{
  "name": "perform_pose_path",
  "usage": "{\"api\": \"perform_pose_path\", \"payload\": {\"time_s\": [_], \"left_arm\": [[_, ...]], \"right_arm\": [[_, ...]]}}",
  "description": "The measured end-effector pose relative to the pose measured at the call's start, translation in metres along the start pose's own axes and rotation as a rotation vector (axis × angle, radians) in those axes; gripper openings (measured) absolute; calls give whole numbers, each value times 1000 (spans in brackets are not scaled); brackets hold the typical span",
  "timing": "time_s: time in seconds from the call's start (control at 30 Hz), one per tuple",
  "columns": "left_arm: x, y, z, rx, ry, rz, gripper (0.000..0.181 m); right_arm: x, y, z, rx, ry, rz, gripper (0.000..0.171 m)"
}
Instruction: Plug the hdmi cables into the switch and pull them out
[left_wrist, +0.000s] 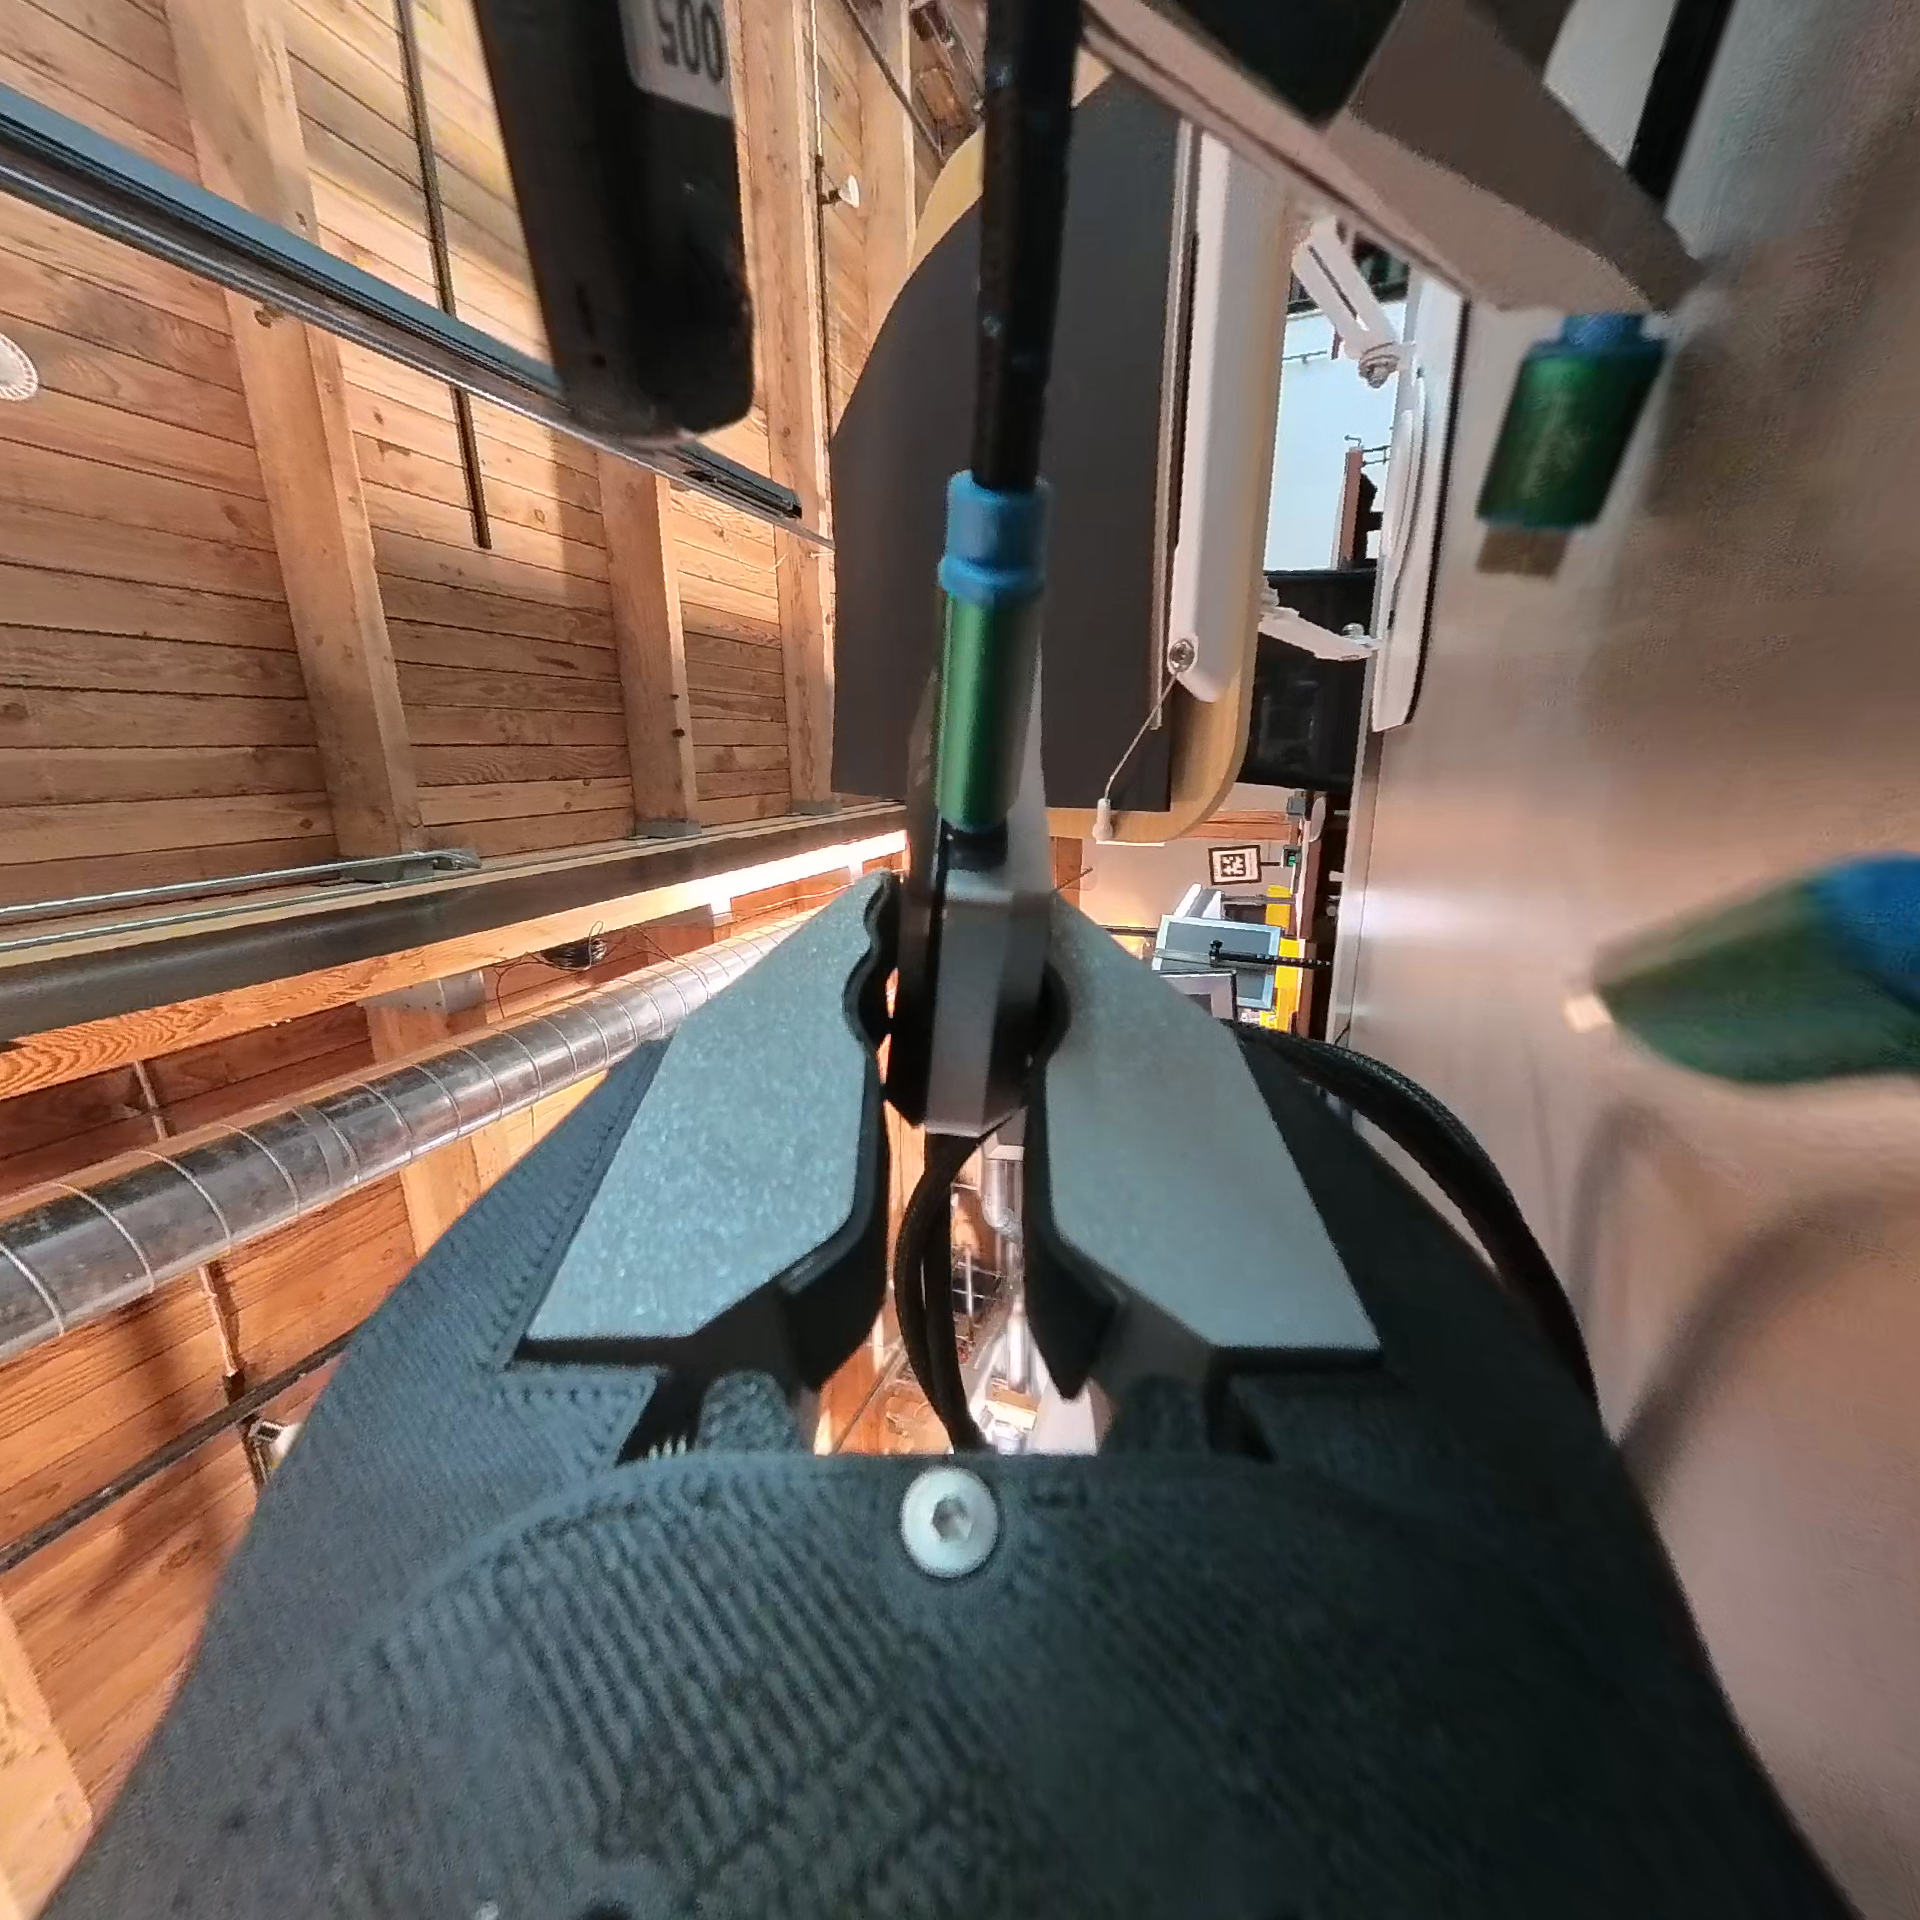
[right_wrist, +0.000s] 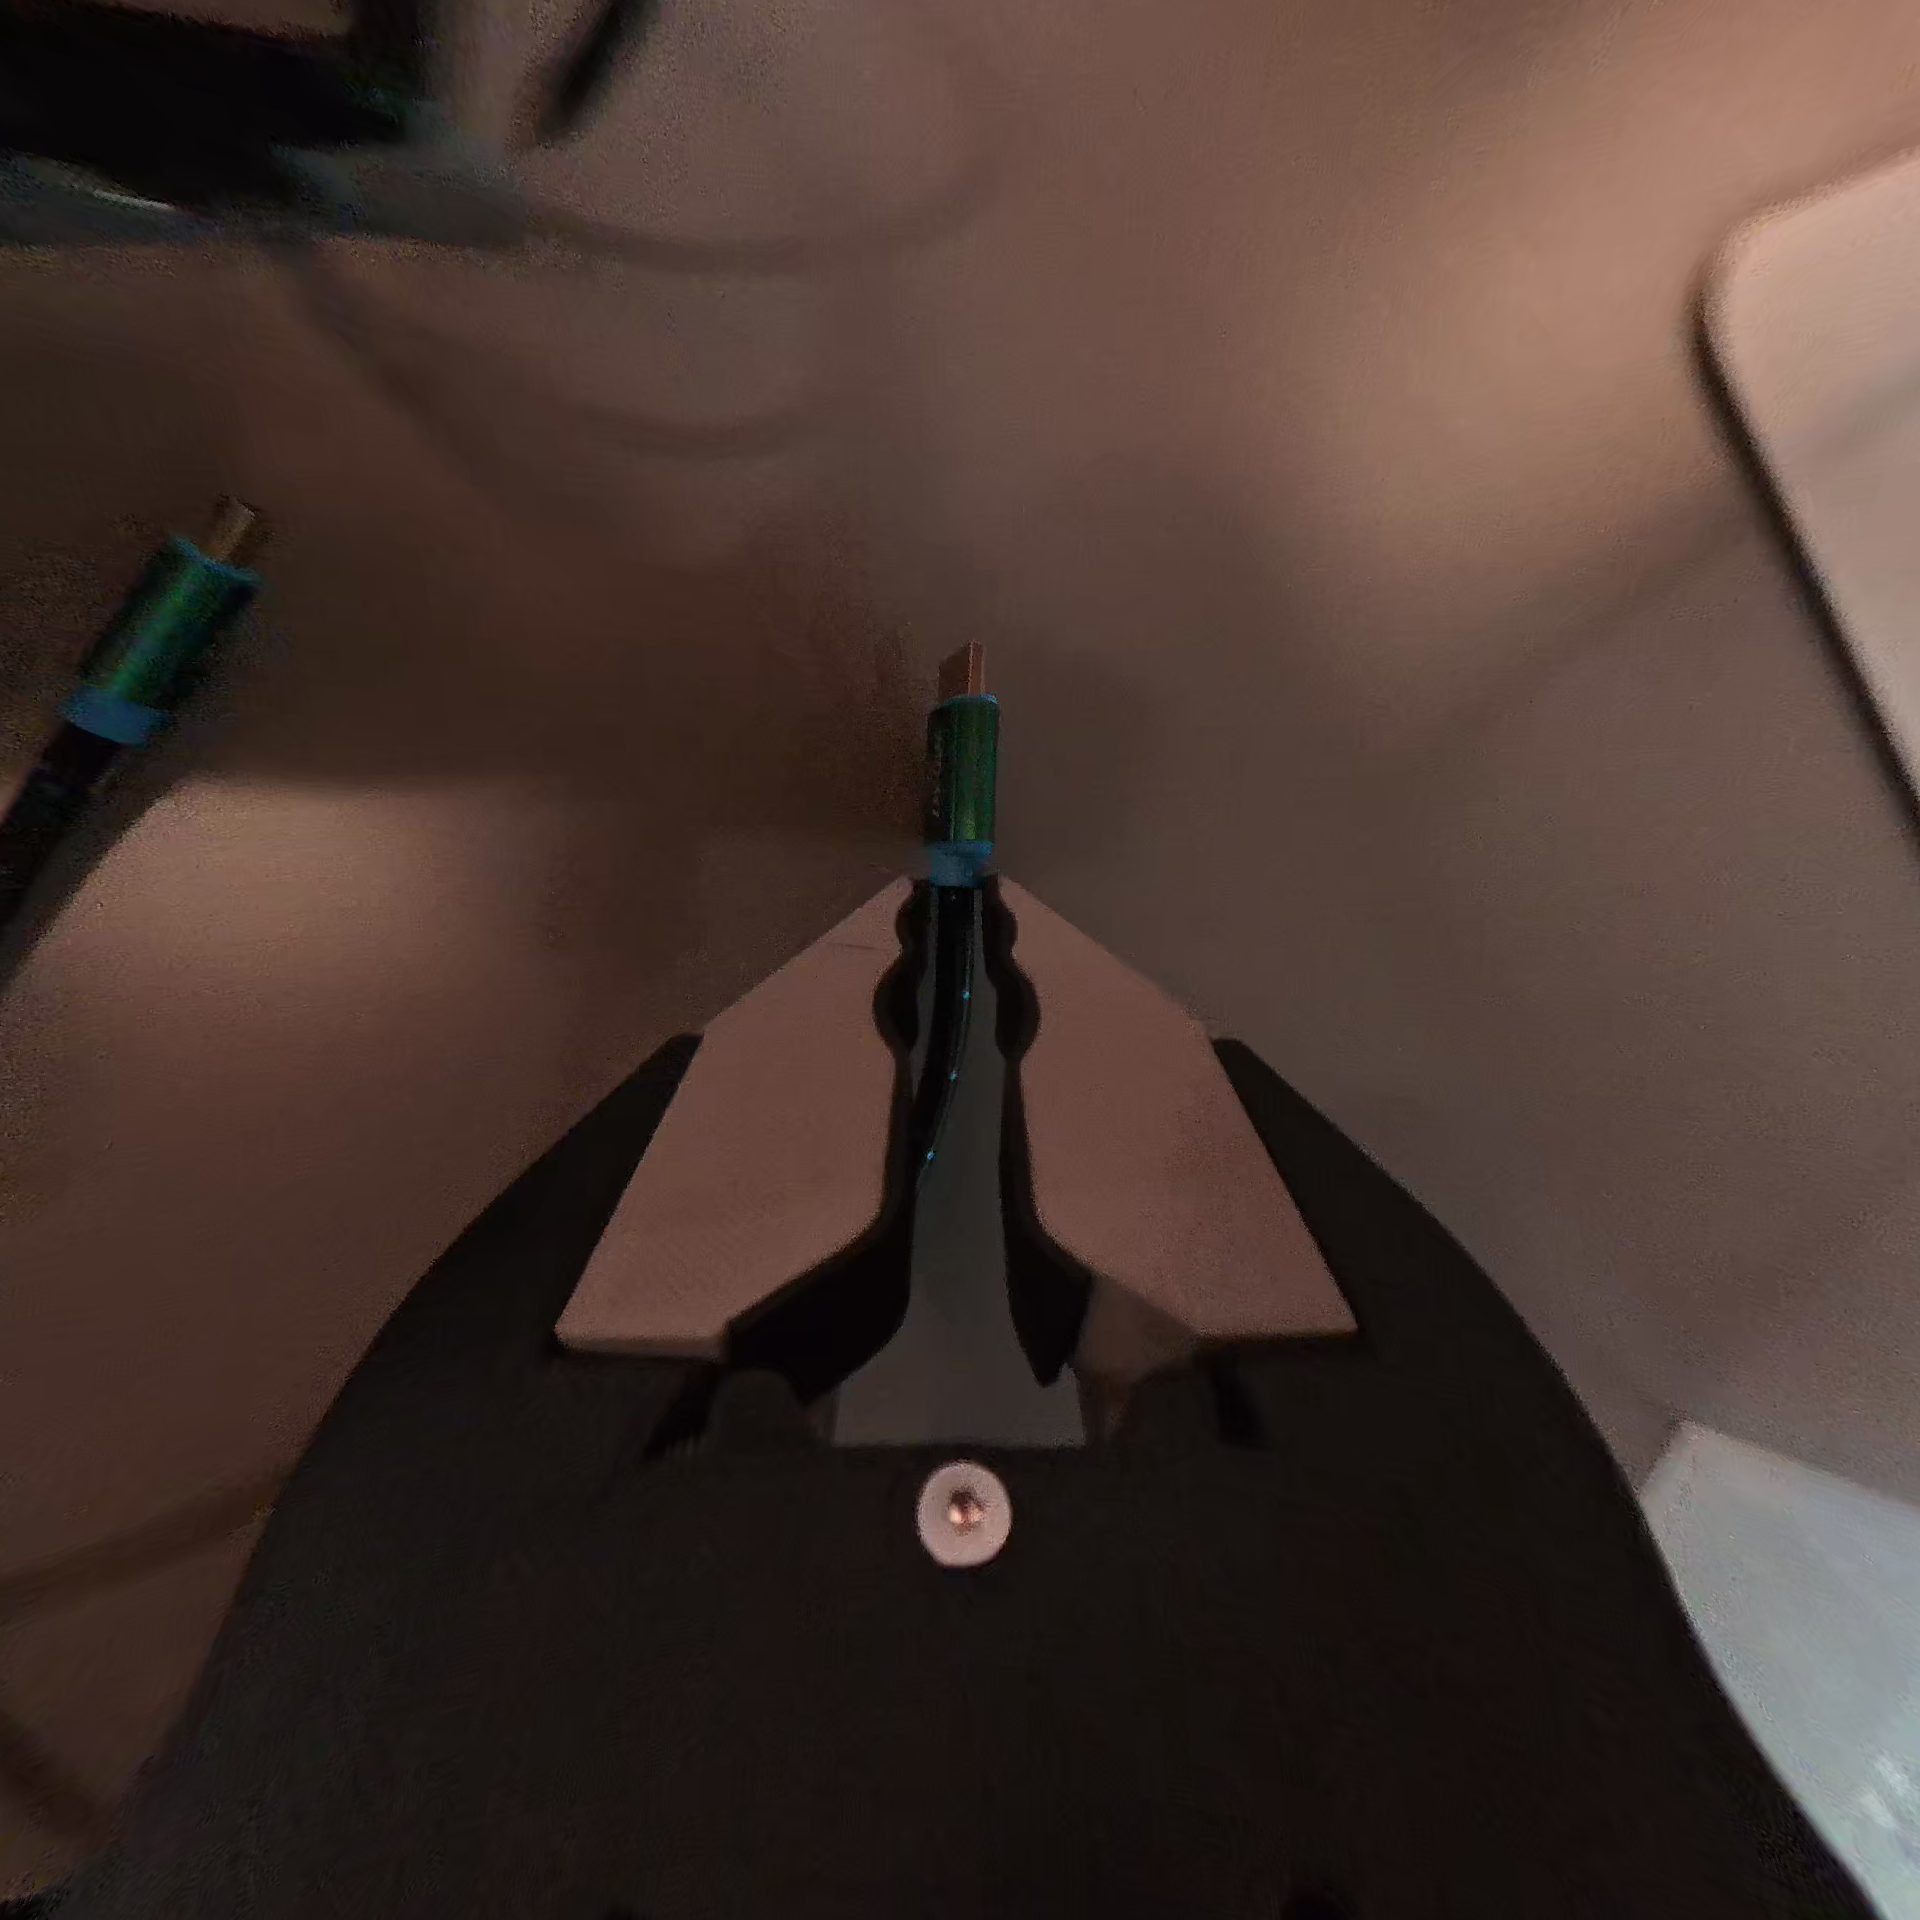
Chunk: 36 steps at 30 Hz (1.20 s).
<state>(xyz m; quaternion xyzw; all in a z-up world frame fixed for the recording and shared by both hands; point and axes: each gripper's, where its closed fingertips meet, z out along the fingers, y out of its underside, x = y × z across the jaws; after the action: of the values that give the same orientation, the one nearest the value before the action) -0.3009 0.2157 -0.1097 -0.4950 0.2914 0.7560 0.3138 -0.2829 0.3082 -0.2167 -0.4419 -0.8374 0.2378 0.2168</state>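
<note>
Left gripper (left_wrist: 966, 997): jaws clamp flat silver metal HDMI switch (left_wrist: 971, 1008), green-shelled plug (left_wrist: 971, 717) seated at far edge

Right gripper (right_wrist: 951, 904): jaws pinch black cable (right_wrist: 945, 997) behind green-barrelled plug (right_wrist: 961, 769), long axis pointing far

Pale tabletop (right_wrist: 1299, 520) — loose green HDMI plug (right_wrist: 166, 644) lies on it, left.

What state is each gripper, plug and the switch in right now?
Left gripper: shut on the switch.
HDMI switch: silver, held edge-on, one green plug seated in it.
Right gripper: shut on a cable just behind its plug.
Held plug: unplugged, metal tip bare.
Loose plug: unplugged, lying on the table, blurred.
</note>
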Motion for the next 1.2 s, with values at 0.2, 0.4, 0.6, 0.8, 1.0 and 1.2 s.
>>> {"api": "perform_pose_path", "payload": {"time_s": [0.2,0.4,0.6,0.8,1.0,1.2], "left_arm": [[1,1,1,-6,6,-7,20],[2,2,1,-11,11,-12,20],[4,3,3,-18,18,-13,20],[6,3,4,-22,24,-18,21],[4,3,4,-24,19,-21,21],[0,3,2,-18,10,-33,20]], "right_arm": [[49,1,-20,85,130,195,30],[6,-24,-27,184,-96,216,34],[-25,-35,-15,166,-267,321,44],[-38,-38,8,117,-405,404,44],[-60,-21,1,-2,-445,155,10],[-44,25,-31,-102,-288,-126,0]]}}
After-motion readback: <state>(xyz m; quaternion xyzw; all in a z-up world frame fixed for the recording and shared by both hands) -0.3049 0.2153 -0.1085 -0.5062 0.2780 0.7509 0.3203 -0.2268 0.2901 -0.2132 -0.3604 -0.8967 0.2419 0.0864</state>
